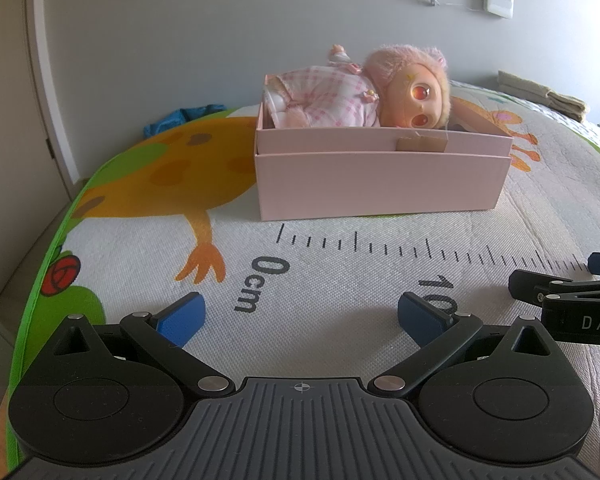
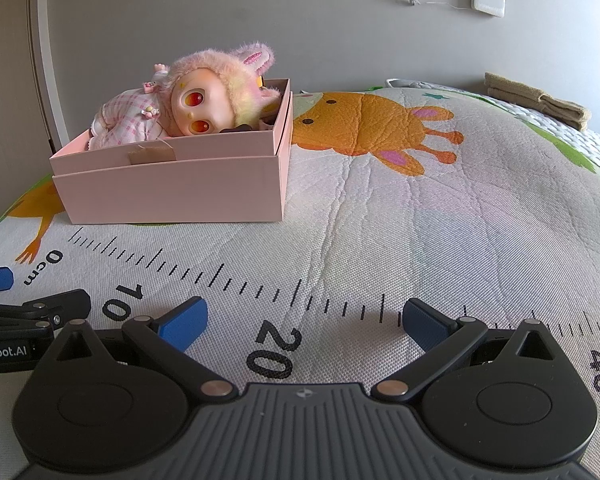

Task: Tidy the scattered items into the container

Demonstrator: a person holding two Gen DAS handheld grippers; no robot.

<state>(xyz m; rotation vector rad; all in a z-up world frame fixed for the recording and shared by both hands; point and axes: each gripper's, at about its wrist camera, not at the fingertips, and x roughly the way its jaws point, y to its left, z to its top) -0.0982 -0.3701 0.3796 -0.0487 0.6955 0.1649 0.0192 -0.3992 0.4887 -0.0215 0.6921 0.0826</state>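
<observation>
Doll [image 1: 340, 96] lengthwise along pink box [image 1: 380, 184], head toward its right end; both tools [image 1: 300, 320] [image 2: 304, 322] wide open, empty.

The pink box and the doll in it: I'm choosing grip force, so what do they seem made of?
The pink box looks like matte paperboard: thin flat walls, crisp edges, a taped patch. The doll seems mixed: a smooth, slightly glossy face, probably vinyl or plastic, fuzzy plush hood, and checked woven fabric clothes. Both the left gripper and right gripper are open and hold nothing.
</observation>
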